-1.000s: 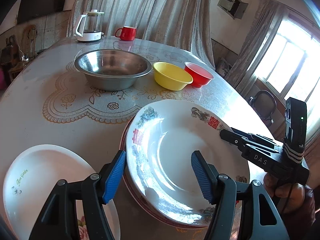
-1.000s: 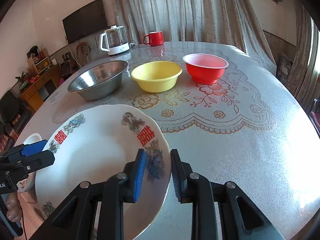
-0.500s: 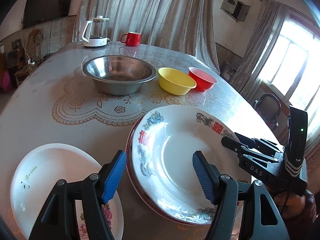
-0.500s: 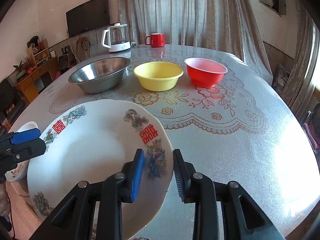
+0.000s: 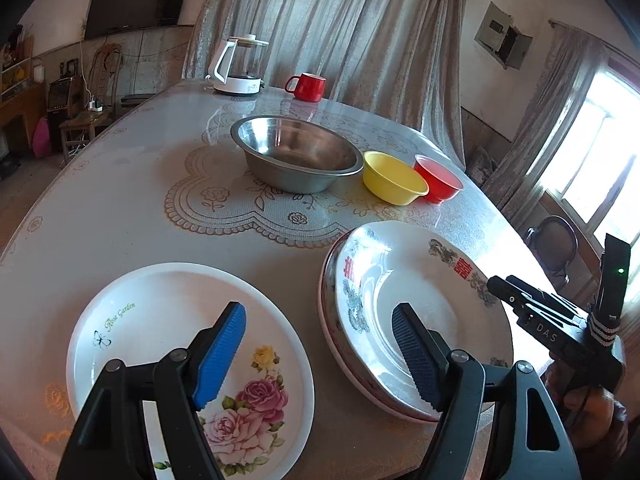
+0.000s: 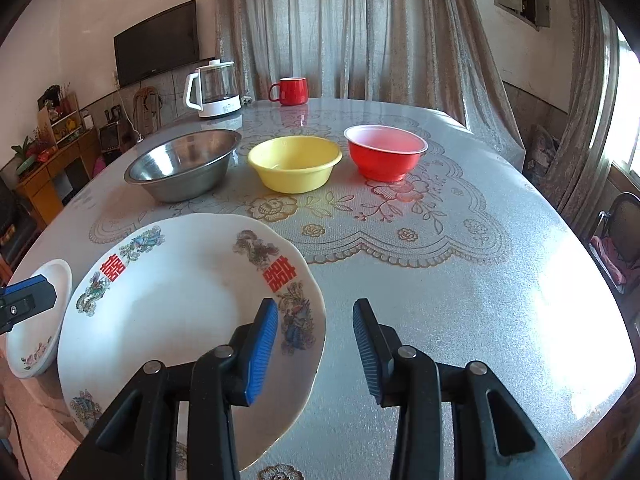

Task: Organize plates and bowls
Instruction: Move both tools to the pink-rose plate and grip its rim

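- Left tool (image 5: 318, 350): jaws spread wide and just been widening, nothing between the pads. It hangs over the gap between the two plate positions, its left pad above the rose plate and its right pad above the stack.
- Rose plate (image 5: 160, 320): lies flat and alone on the bench (image 5: 120, 200), under and ahead-left of the left tool. Judged not yet stacked; this is the outstanding plate.
- Plate stack (image 5: 400, 280): a white plate with red characters sits on top of at least one pink-rimmed plate, ahead-right of the left tool. In the right wrist view the top plate (image 6: 180, 300) lies ahead-left of the right tool. Judged partly done.
- Right tool (image 6: 316, 350): jaws parted and just been opening. The left pad stands over the plate's rim and the right pad over bare bench; the pads do not press the rim. Judged a release after setting the plate down.
- Bowls: steel bowl (image 6: 184, 164), yellow bowl (image 6: 294, 162) and red bowl (image 6: 384, 152) stand in a row well ahead of both tools, apart, none nested. Judged untouched; nesting remains, if intended.
- Kettle (image 6: 214, 90) and red mug (image 6: 290, 90) stand at the far edge, beyond the bowls.
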